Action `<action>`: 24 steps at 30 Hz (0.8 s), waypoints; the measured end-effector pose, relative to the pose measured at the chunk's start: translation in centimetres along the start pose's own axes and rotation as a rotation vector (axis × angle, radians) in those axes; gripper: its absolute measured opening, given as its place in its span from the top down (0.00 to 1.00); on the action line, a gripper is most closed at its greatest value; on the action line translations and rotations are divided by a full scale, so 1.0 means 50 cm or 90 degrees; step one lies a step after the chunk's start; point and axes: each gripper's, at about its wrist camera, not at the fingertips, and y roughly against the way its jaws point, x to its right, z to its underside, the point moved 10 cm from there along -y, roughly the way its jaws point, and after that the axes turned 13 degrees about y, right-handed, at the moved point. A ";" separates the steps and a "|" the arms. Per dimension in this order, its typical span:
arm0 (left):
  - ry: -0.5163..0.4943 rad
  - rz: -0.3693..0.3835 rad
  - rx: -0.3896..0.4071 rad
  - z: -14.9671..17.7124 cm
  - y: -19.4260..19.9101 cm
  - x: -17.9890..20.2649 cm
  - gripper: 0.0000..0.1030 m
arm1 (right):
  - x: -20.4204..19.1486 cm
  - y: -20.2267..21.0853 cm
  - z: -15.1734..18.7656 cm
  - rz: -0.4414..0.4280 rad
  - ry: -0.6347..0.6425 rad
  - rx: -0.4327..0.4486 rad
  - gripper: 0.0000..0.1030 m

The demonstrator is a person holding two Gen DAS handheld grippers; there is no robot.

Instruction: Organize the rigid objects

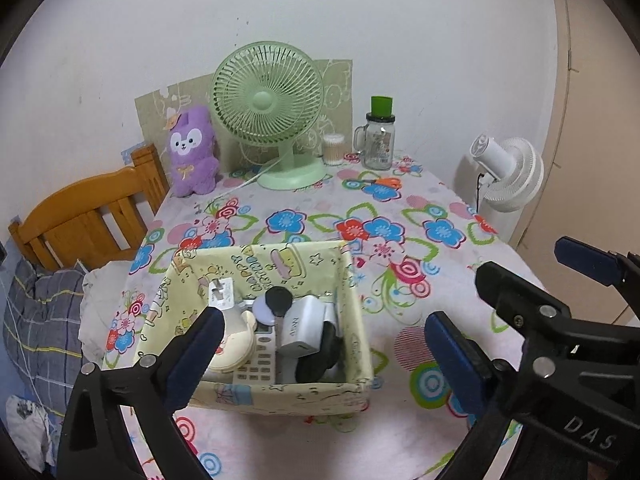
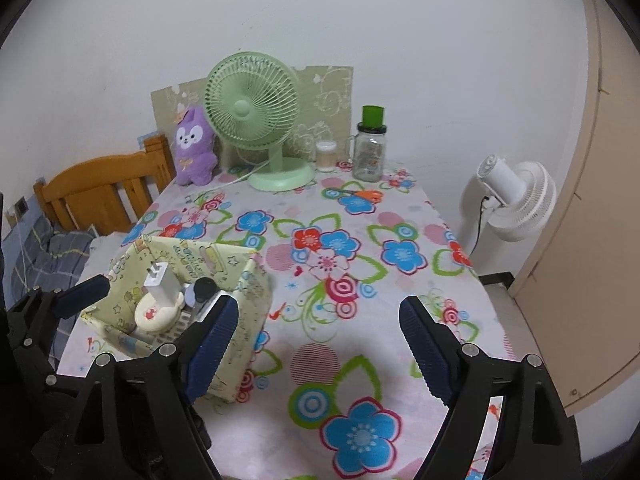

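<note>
Left wrist view
- Left gripper: jaws spread wide, nothing between the pads, poised above the near wall of the box and the cloth beside it.
- Box: pale yellow printed fabric, open top, on the near left part of the table.
- Box contents: white charger leaning against the back left wall; cream round case at left; remote with keypad lying along the middle; white adapter on top at right; black round knob near the centre; dark item in the right front corner, too dim to identify.
- Right gripper: enters from the right, beside the box, over bare cloth.
- Table: covered with flowered cloth.
- Far edge: green fan, purple plush to its left, swab jar and glass jar with green lid to its right, scissors flat in front of the jar.
- Beyond table: wooden headboard left, white fan right.

Right wrist view
- Right gripper: jaws well apart, empty, over bare cloth just right of the box.
- Box: at lower left, left finger overlapping its right wall in view; contact cannot be told.
- Charger: upright, prongs up, behind the cream case.
- Left gripper: at the left edge, one blue pad by the box's far left corner.
</note>
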 end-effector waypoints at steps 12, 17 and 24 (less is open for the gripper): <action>-0.014 0.023 0.021 -0.007 0.032 0.039 0.00 | 0.077 0.057 0.017 0.030 -0.033 0.025 0.16; -0.023 0.034 0.029 -0.010 0.045 0.050 0.00 | 0.110 0.075 0.025 0.052 -0.048 0.034 0.12; -0.020 0.042 0.057 -0.023 0.067 0.055 0.00 | 0.137 0.090 0.029 0.065 -0.057 0.041 0.10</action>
